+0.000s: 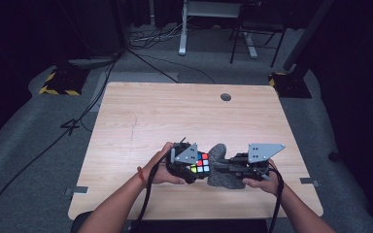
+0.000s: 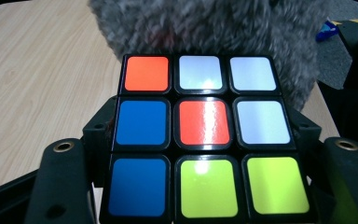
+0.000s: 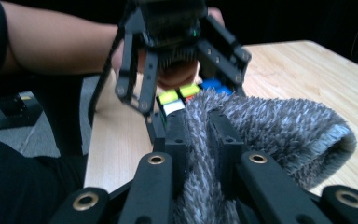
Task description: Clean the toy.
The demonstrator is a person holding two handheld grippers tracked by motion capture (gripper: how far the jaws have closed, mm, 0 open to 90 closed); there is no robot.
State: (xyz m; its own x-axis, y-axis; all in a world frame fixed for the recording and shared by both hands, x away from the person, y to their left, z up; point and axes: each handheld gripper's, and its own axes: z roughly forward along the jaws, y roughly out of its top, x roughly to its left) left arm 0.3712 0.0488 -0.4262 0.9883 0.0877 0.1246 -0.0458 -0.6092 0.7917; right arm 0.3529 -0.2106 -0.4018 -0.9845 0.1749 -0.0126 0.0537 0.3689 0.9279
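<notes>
1. One puzzle cube sat clamped between the left gripper jaws, near the table front edge.
2. One grey fuzzy cloth touched the cube, pinched in the right gripper jaws.
3. Wooden table; grey carpet, dark room; one grommet hole.

Black-framed cube — orange, red, white, blue, yellow-green tiles — against fuzzy grey cloth.
</notes>
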